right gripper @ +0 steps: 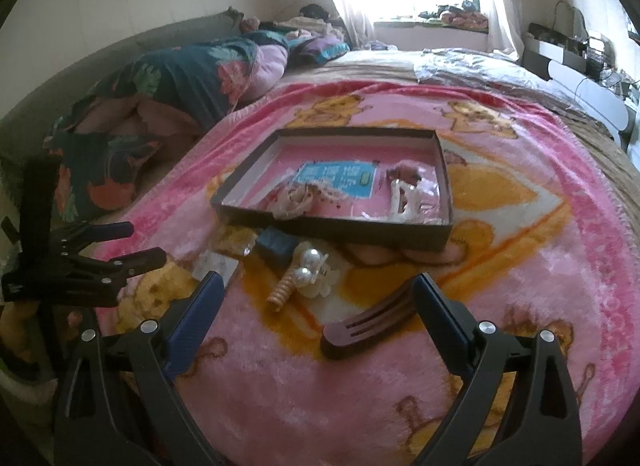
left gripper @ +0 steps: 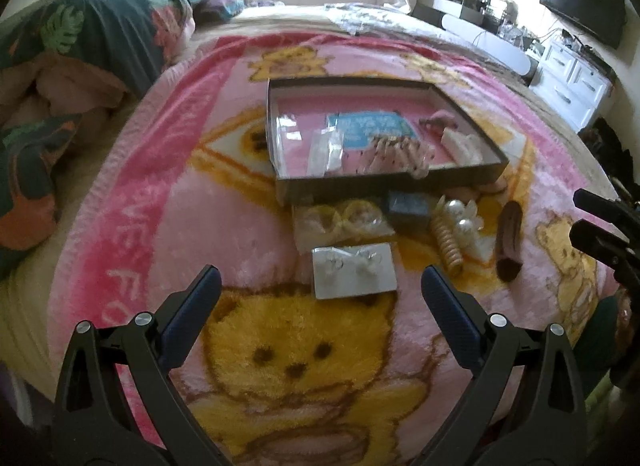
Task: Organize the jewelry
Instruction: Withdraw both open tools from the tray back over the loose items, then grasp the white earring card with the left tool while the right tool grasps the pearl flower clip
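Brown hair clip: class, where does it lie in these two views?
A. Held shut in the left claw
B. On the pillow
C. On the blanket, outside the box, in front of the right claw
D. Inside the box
C: the brown hair clip lies on the blanket, short of the box, ahead of the open right claw.

I see the tray [left gripper: 384, 181] lying on the blanket [left gripper: 240, 225]. Before it lie a card [left gripper: 354, 272], a spiral [left gripper: 448, 244] and, rightmost, a clip [left gripper: 509, 242]. Pearls [left gripper: 460, 213] sit just behind the spiral.
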`<state>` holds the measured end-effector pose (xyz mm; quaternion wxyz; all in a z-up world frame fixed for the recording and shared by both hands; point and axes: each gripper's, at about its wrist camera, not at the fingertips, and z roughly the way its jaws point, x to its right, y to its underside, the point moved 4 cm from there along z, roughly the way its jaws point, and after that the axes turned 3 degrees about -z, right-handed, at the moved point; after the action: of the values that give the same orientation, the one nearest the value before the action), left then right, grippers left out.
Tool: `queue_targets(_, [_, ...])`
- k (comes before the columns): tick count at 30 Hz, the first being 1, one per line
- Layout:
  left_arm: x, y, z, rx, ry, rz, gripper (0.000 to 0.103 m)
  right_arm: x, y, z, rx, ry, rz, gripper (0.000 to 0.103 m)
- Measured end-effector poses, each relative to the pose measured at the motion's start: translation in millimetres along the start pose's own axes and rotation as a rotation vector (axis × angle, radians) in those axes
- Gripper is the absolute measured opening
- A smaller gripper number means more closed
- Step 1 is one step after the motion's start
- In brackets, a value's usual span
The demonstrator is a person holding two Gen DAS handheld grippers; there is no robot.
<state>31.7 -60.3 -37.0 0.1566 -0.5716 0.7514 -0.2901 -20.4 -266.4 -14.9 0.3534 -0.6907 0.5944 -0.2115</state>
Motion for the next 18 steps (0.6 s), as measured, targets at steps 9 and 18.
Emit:
queue_targets(9, [2.3,11.4,29.6,-0.058,0.01,-0.002,0.094,6.6,11.0,22.8,-0.046,-0.006,0.024,0.094])
queue_targets(18, [11.1,13.2,51.5,-0.087,0.048,-0.011,0.094,12.0,10.6,42.2,-0.072,-0.026,0.029,0.094])
